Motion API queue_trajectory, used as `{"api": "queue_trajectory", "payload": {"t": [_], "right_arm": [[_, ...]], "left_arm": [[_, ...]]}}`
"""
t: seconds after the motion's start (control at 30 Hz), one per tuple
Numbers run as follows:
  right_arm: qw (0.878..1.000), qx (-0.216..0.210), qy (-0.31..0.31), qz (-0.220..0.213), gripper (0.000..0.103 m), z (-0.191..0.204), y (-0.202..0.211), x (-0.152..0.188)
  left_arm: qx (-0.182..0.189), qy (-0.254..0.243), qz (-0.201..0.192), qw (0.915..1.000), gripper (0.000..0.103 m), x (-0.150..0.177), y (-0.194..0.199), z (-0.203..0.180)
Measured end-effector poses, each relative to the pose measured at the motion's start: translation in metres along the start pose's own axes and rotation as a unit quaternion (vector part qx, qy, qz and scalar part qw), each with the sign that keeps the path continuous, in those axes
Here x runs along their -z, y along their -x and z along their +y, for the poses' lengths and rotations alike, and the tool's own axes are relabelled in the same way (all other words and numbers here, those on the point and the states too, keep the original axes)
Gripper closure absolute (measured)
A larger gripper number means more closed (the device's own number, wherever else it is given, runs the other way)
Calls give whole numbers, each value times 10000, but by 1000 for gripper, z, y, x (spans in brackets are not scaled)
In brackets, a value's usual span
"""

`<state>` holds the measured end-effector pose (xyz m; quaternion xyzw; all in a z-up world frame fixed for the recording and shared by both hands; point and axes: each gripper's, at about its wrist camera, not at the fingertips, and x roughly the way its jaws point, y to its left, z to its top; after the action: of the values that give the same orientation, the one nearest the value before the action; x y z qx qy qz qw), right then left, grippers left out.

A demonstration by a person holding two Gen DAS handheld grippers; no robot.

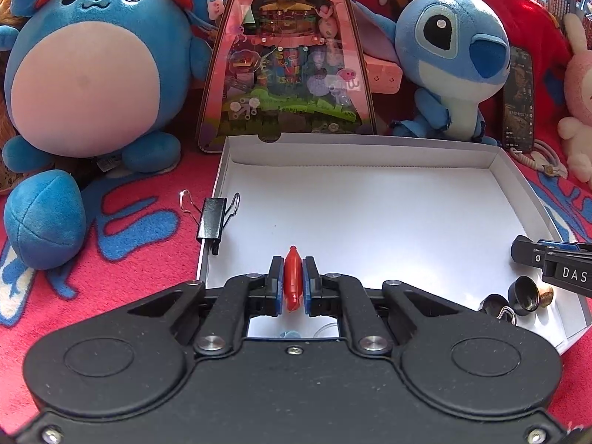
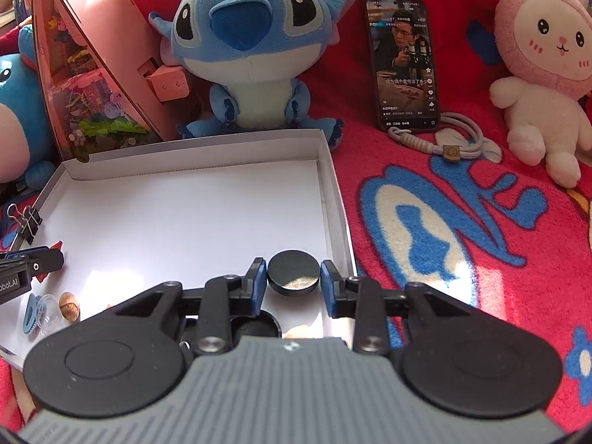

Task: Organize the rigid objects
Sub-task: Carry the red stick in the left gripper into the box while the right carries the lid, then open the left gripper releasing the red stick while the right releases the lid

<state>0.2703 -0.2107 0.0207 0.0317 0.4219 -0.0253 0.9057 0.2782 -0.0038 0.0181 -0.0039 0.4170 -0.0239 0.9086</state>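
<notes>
Two plush toys [image 1: 85,70] behind white box [image 1: 370,151]

From my left camera, at three o'clock, I read "DAS" in white capitals on the black body of the right gripper [image 1: 532,253]. From my right camera, at nine o'clock, "obot.AI" stands on the left gripper [image 2: 42,261]. At one o'clock the phone [image 2: 405,63] shows white Chinese captions, too small for me to read.

A glossy red plastic piece [image 1: 292,277], matt dark metal disc [image 2: 293,273], smooth white card box [image 1: 370,155], fuzzy red blanket [image 2: 462,222].
</notes>
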Motion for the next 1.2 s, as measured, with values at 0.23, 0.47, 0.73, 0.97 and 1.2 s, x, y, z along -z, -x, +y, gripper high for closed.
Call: {"api": "queue_trajectory", "payload": {"t": [0.23, 0.47, 0.73, 0.97, 1.2], "right_arm": [[10000, 2, 63, 2, 66, 3, -4, 2], [10000, -1, 94, -4, 66, 3, -3, 2], [10000, -8, 82, -8, 65, 2, -3, 3], [9999, -4, 147, -88, 51, 3, 2, 3], [9982, -8, 438, -399, 43, 9, 23, 7]], "left_arm": [[-11, 42, 8, 10000, 93, 1, -4, 1], [-31, 13, -26, 10000, 92, 1, -3, 1], [-65, 5, -58, 10000, 89, 2, -2, 0], [-109, -24, -170, 9998, 62, 5, 6, 1], [-79, -126, -358, 9992, 50, 9, 28, 2]]}}
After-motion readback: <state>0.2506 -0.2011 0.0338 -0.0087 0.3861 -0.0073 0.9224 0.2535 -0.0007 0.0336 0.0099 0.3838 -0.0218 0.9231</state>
